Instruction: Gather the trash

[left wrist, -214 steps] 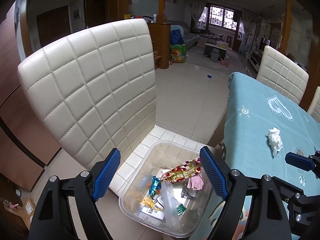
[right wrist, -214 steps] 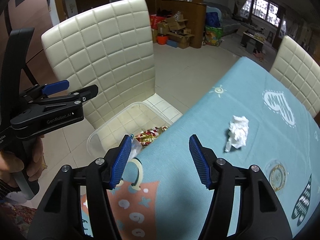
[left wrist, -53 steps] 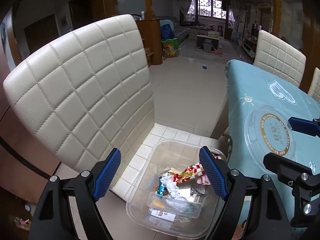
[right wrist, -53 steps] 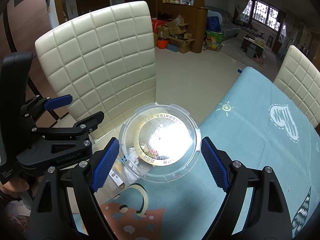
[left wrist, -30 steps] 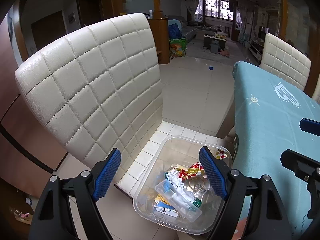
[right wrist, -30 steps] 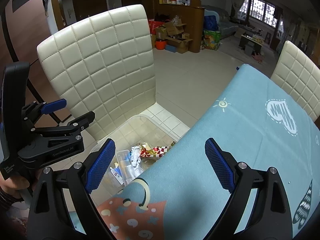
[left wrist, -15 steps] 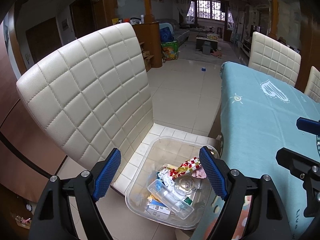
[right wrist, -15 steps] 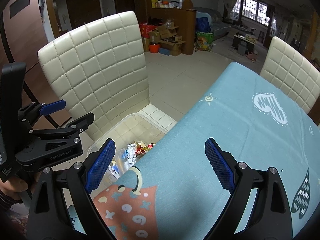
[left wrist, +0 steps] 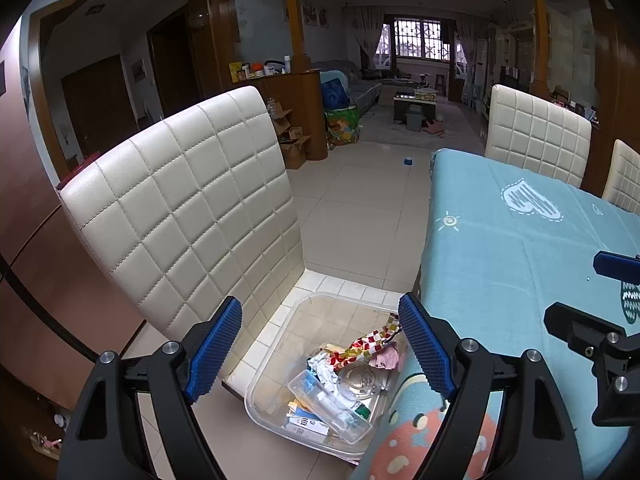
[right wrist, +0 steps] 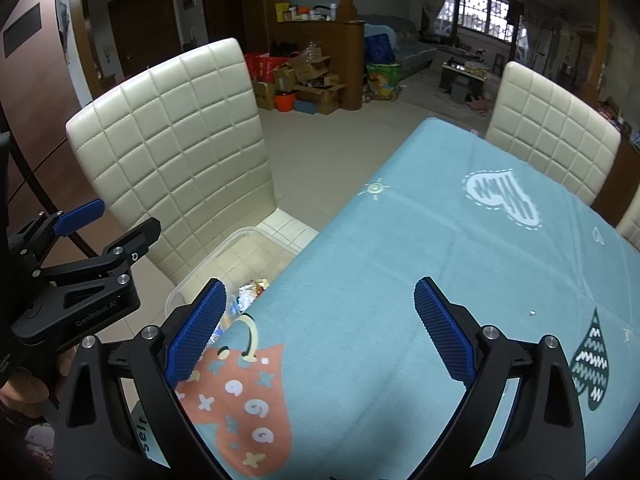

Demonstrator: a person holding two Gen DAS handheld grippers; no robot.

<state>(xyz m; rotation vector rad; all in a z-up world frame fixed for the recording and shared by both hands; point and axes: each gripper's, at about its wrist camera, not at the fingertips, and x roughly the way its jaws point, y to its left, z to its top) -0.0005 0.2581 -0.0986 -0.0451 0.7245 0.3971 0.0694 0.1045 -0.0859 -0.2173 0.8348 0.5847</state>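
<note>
A clear plastic bin [left wrist: 264, 364] stands on the seat of a cream quilted chair [left wrist: 180, 216], tight against the table's edge. In it lie a red-and-white checked wrapper [left wrist: 368, 340], a round clear lid [left wrist: 360, 376], a clear plastic box [left wrist: 324, 404] and other scraps. My left gripper [left wrist: 320, 340] hangs open above the bin with nothing between its fingers. My right gripper [right wrist: 320, 328] is over the teal tablecloth [right wrist: 440, 240]; its jaws are opening and hold nothing. The bin [right wrist: 224, 256] shows partly past its left finger.
The left gripper [right wrist: 116, 220] appears at the left, held by a hand [right wrist: 20, 392]. The right gripper [left wrist: 588, 292] shows at the right edge. Two more cream chairs [left wrist: 536, 132] stand at the table's far side. Boxes and bags [right wrist: 312, 76] sit on the tiled floor beyond.
The lid that the right gripper held now lies in the bin. Both grippers have drawn back and up, so the bin sits lower and smaller. The right jaws stand slightly wider.
</note>
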